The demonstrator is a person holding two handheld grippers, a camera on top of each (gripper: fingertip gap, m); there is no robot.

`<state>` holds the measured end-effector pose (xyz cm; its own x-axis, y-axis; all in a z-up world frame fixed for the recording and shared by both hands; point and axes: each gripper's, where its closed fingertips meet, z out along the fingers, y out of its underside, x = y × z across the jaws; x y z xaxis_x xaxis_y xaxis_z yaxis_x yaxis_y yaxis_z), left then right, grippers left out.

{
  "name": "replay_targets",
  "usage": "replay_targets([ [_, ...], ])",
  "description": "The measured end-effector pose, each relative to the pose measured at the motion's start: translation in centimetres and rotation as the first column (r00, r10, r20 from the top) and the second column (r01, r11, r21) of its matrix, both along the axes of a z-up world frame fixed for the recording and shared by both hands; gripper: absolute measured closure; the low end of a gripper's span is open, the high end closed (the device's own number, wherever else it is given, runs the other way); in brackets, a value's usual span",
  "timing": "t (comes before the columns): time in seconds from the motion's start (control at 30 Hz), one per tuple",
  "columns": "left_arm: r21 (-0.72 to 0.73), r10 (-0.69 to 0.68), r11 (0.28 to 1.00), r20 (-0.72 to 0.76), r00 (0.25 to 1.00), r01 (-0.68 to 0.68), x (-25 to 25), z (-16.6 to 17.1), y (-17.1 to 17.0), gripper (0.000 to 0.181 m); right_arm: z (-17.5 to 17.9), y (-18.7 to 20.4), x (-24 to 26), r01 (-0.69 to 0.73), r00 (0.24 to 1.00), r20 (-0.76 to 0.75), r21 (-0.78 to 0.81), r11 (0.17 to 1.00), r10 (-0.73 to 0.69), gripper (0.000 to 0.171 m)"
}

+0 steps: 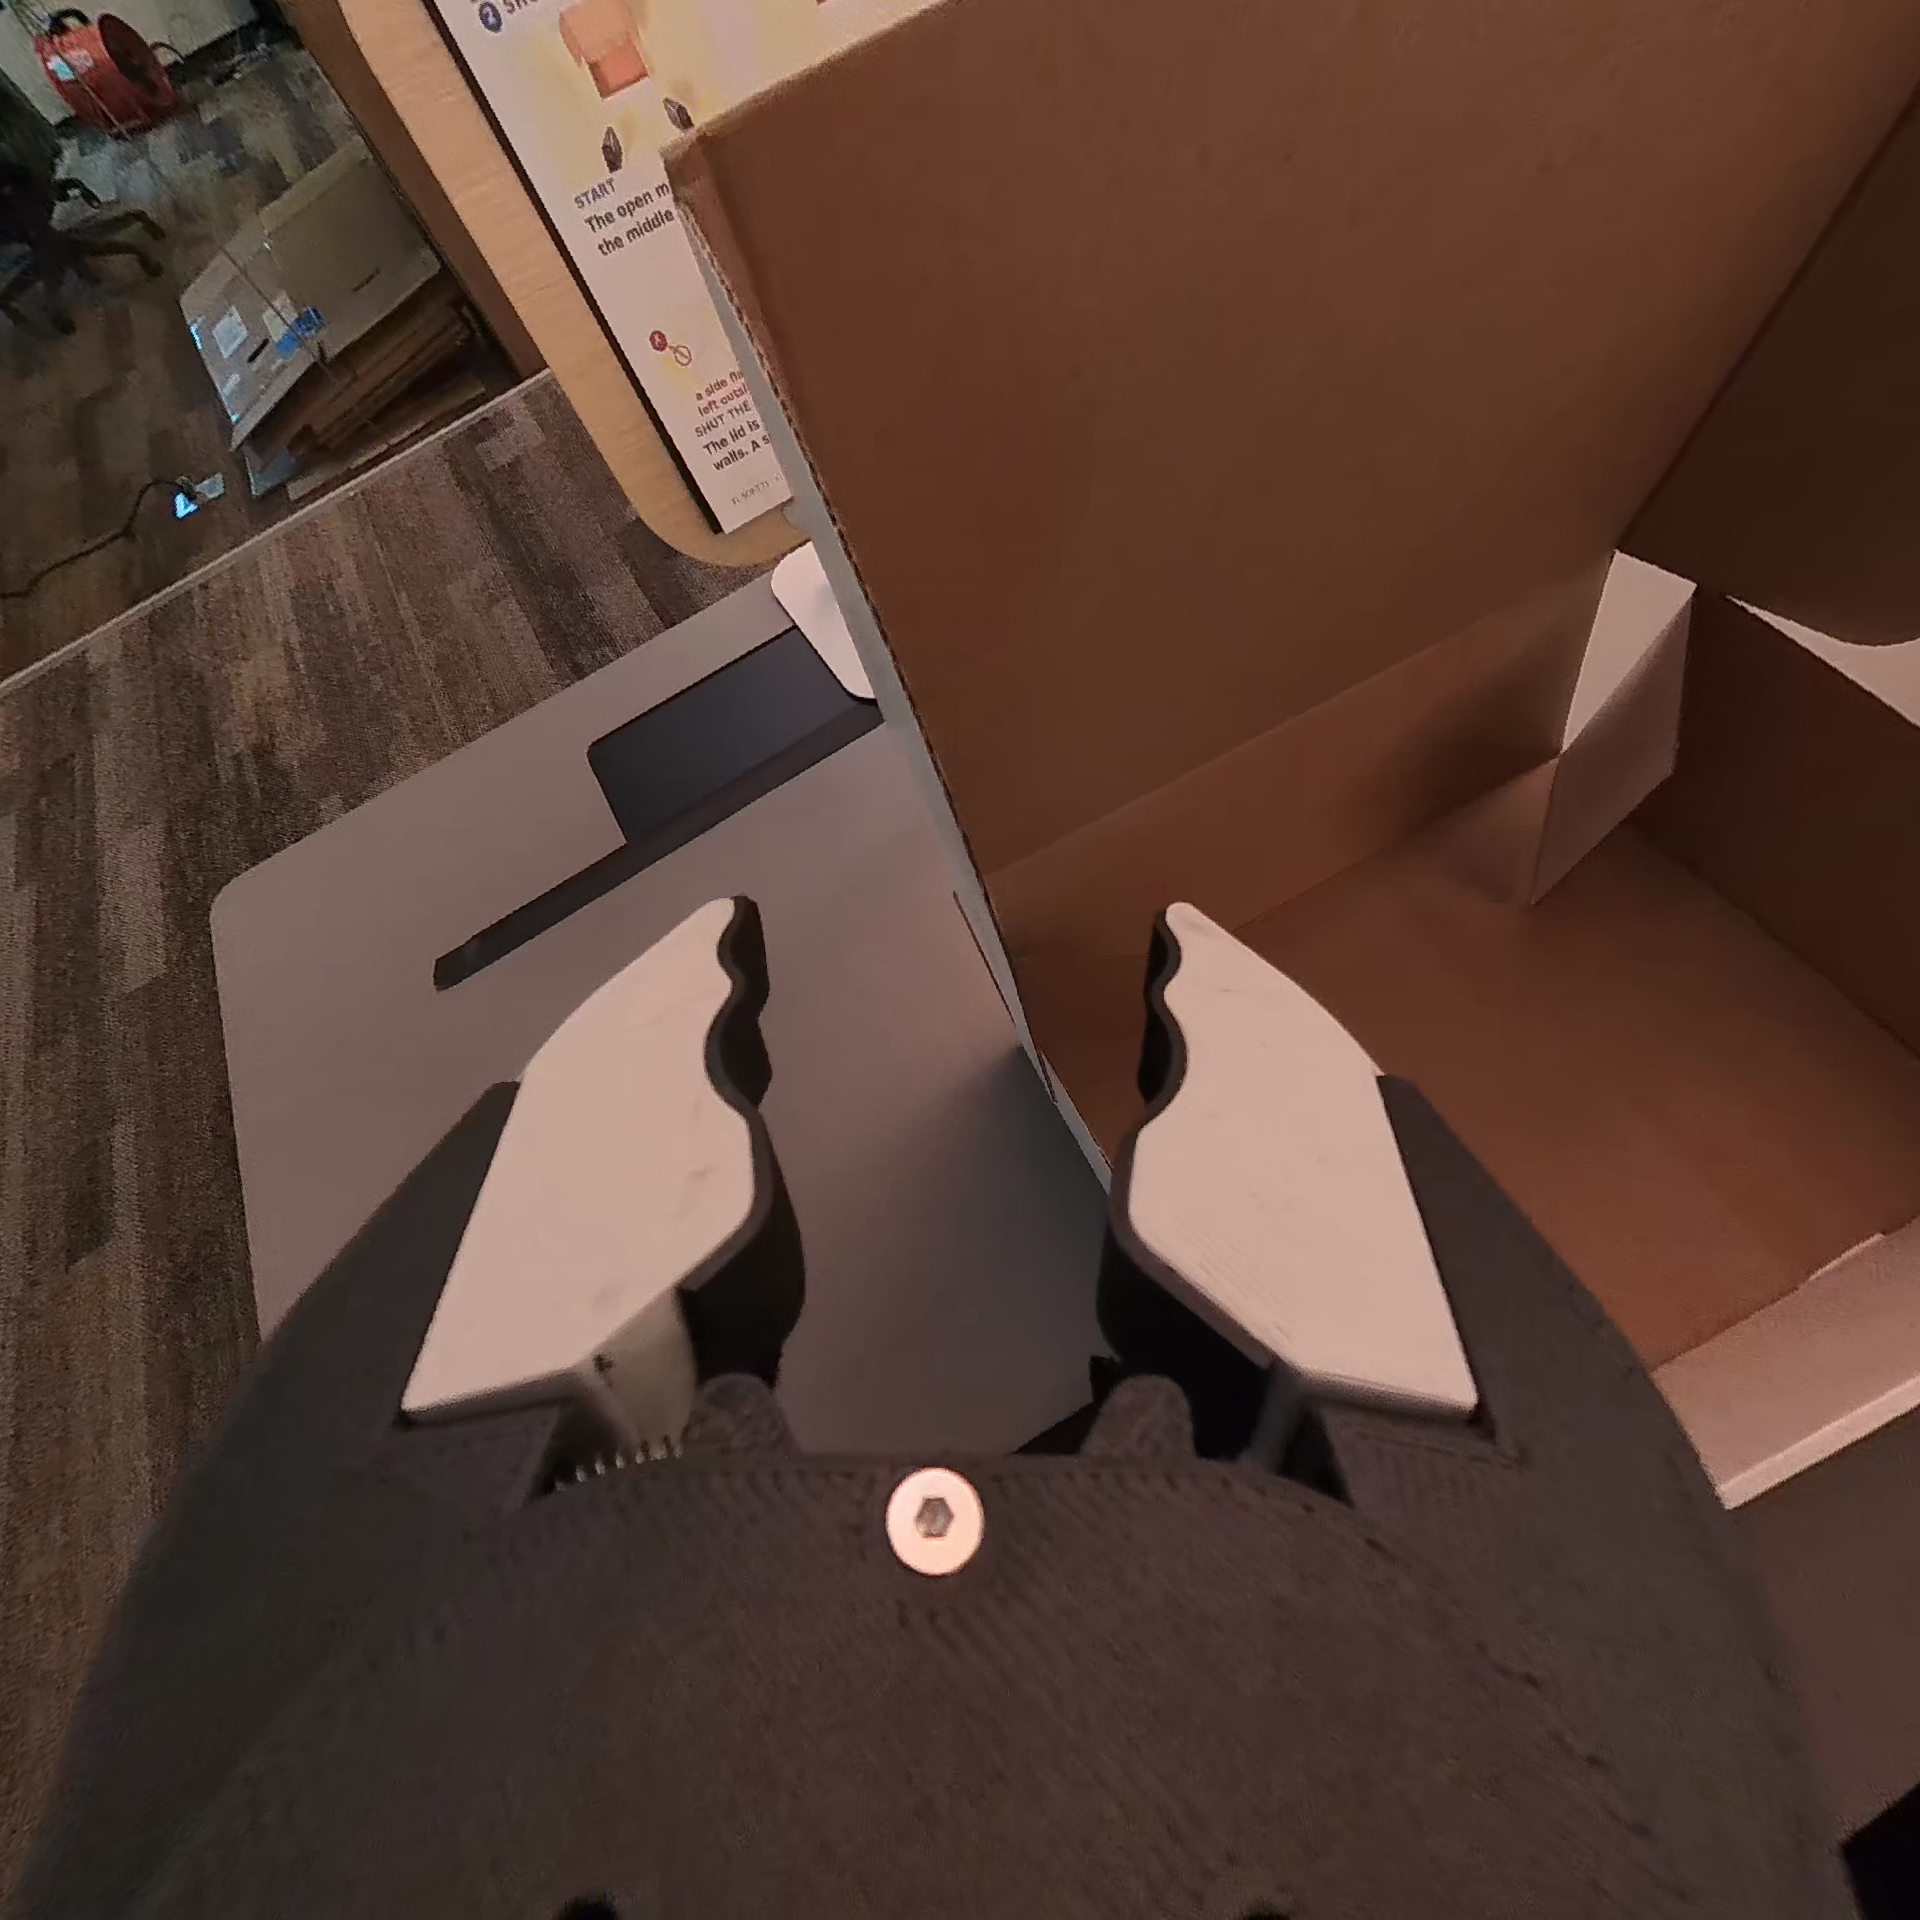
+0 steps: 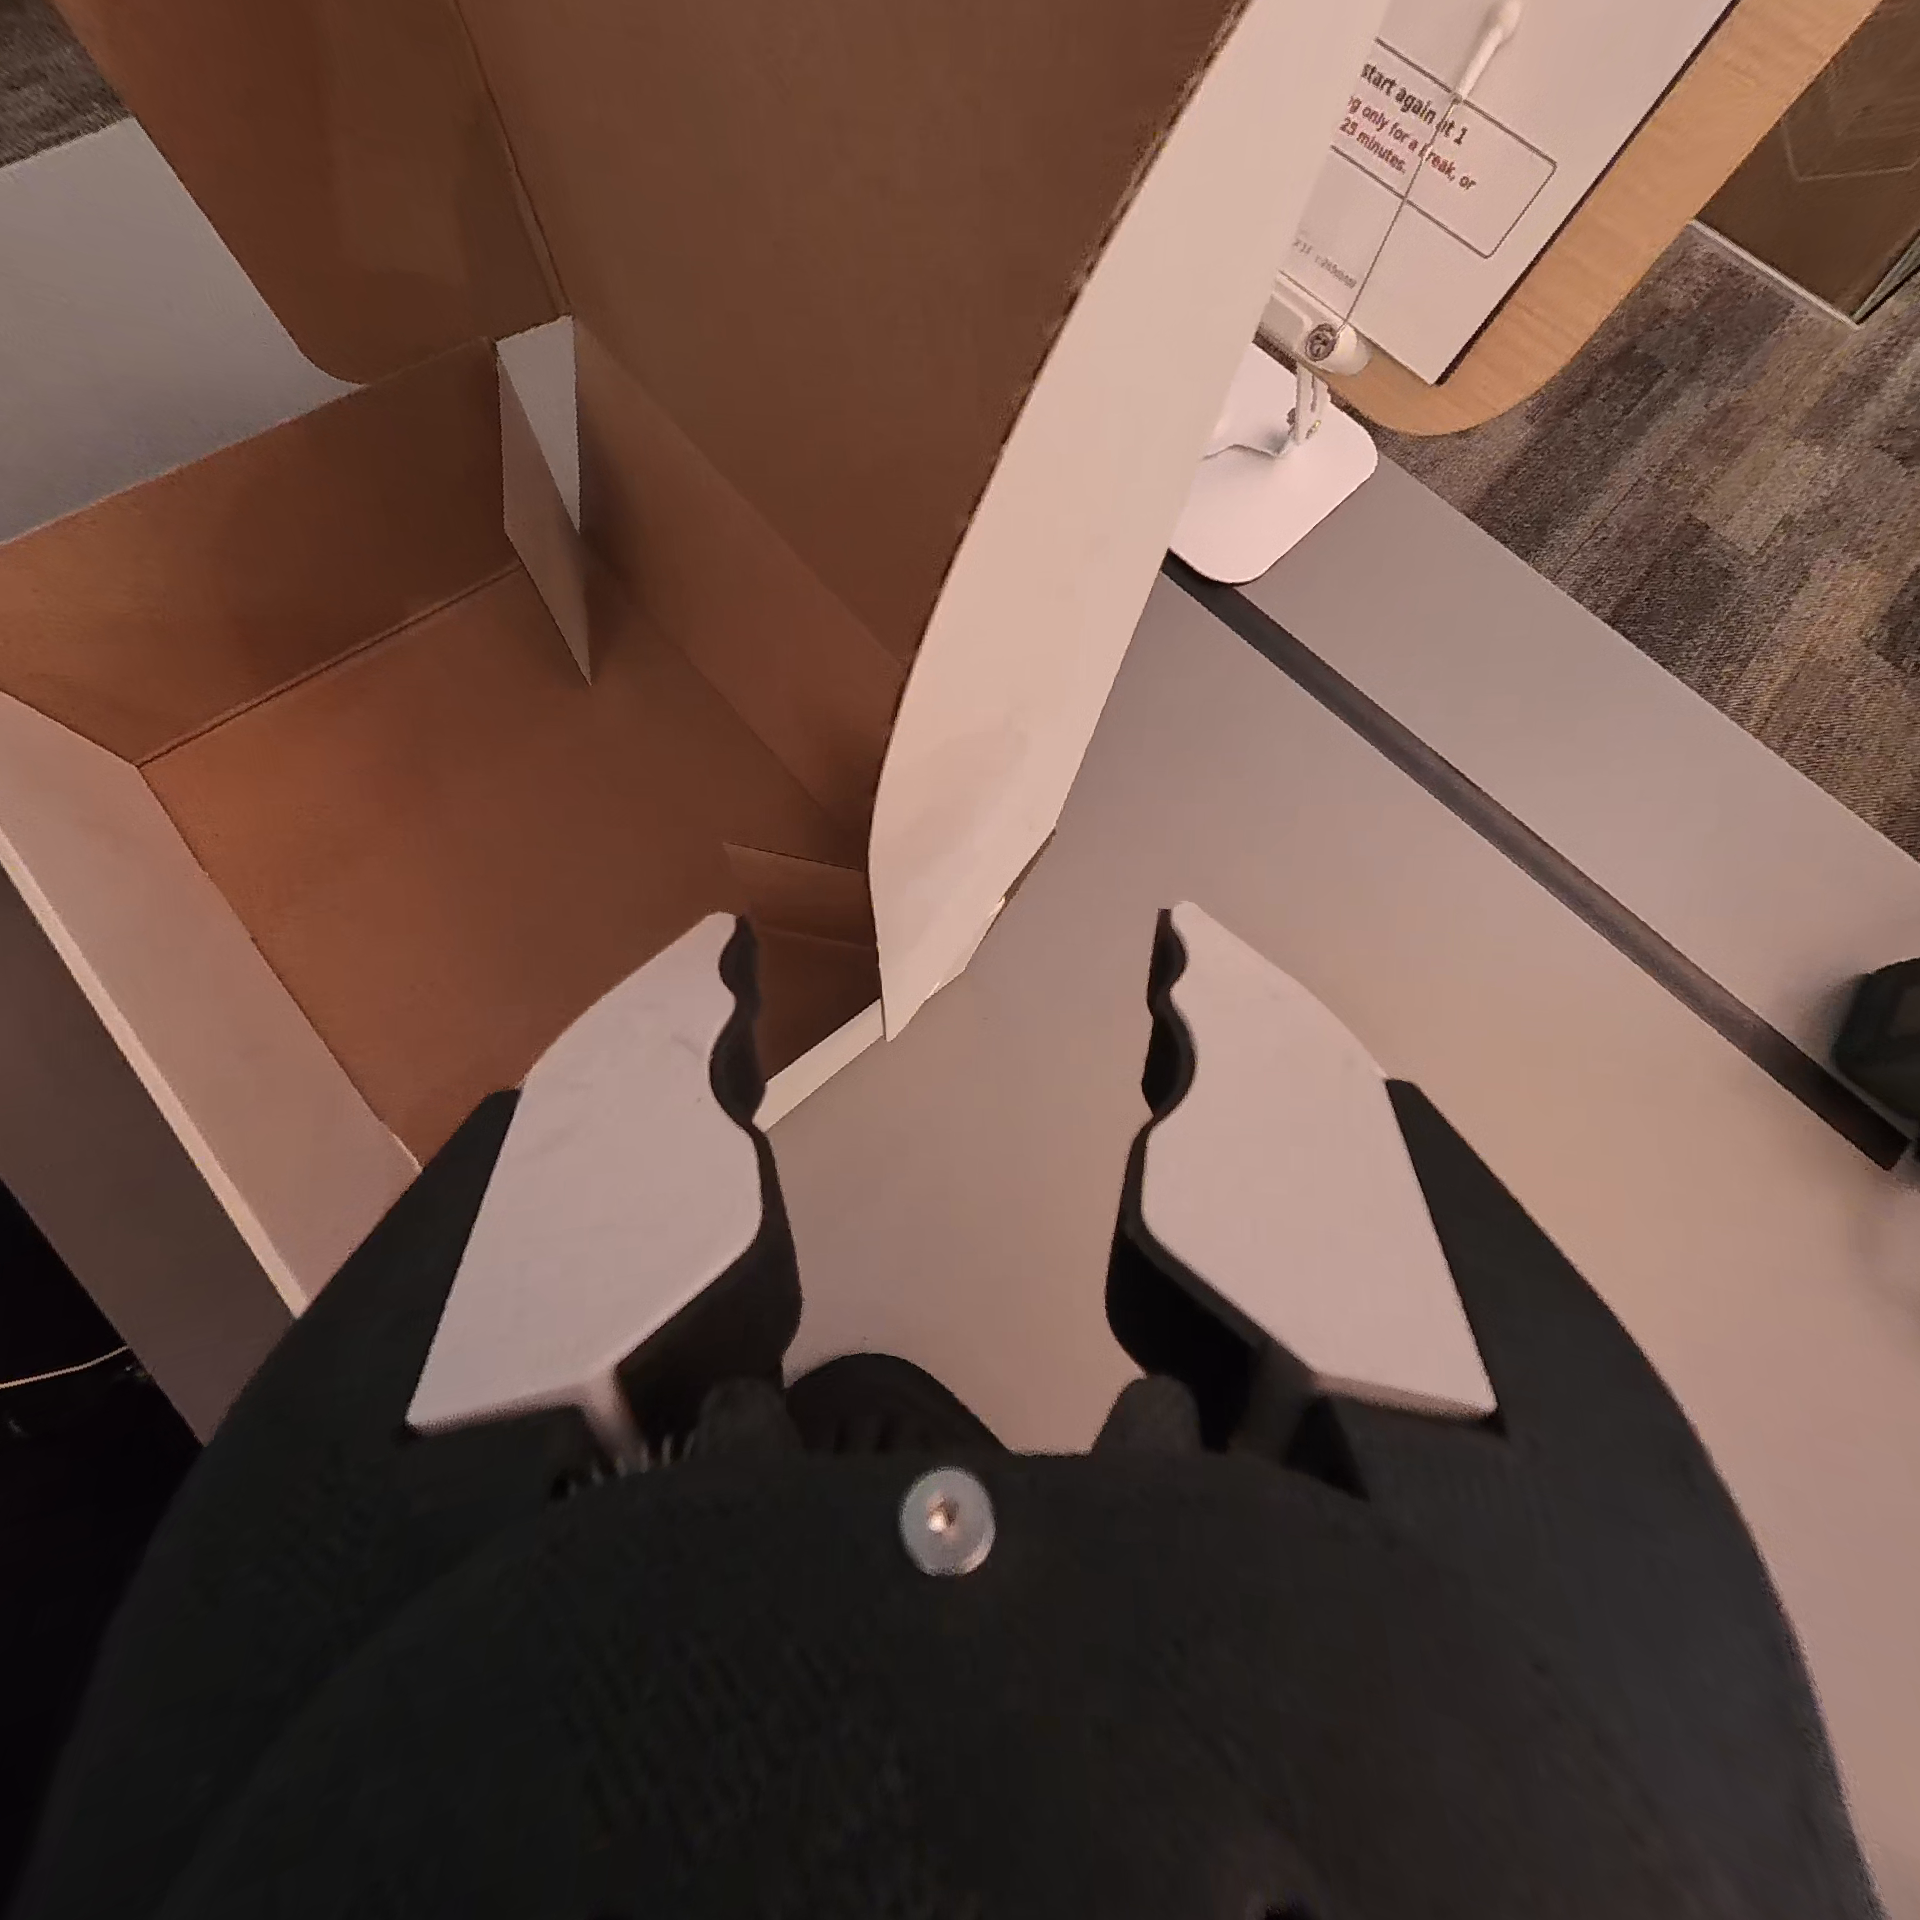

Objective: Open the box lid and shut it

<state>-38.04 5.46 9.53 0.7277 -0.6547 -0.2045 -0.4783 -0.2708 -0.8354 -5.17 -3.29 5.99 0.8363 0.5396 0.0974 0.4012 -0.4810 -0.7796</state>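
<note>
A cardboard box, white outside and brown inside, stands open on the grey table. Its empty brown floor (image 1: 1455,1091) shows in the left wrist view and in the right wrist view (image 2: 436,831). The lid (image 1: 1195,416) stands raised. My left gripper (image 1: 956,914) is open, its fingers either side of the lid's left side flap edge (image 1: 966,852), not touching it. My right gripper (image 2: 956,925) is open, just below the tip of the lid's white right side flap (image 2: 1039,623), which hangs between the fingers' line. Neither gripper holds anything.
The grey table (image 1: 416,1039) carries a dark slot (image 1: 717,727) and a white stand base (image 2: 1278,488). An instruction poster (image 1: 644,260) on a wooden panel stands behind. Patterned carpet (image 1: 156,779) and flattened cartons (image 1: 312,301) lie beyond the table edge. A dark object (image 2: 1881,1029) sits at the right.
</note>
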Motion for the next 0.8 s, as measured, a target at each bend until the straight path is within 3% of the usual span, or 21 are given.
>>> replay_targets([
  [0.03,0.010,-0.001,1.000,0.005,1.000,0.001,0.0,0.2,0.0,0.112,0.0,0.0,0.1,0.002,1.000,0.004,0.004,1.000,-0.002,0.099],
  [0.2,0.102,0.001,0.995,0.152,0.988,-0.017,-0.3,3.2,0.4,0.111,0.9,0.7,1.1,0.021,1.000,0.002,0.068,0.997,-0.021,0.099],
  [0.33,0.097,-0.024,0.995,0.213,0.977,0.003,-0.4,3.8,-0.1,0.103,2.0,1.1,1.1,0.032,0.997,-0.080,0.104,0.994,-0.023,0.099],
  [0.8,0.059,-0.012,0.998,0.112,0.994,0.005,0.1,2.1,0.1,0.102,1.1,1.1,0.4,0.019,0.999,-0.043,0.068,0.998,-0.016,0.098],
])
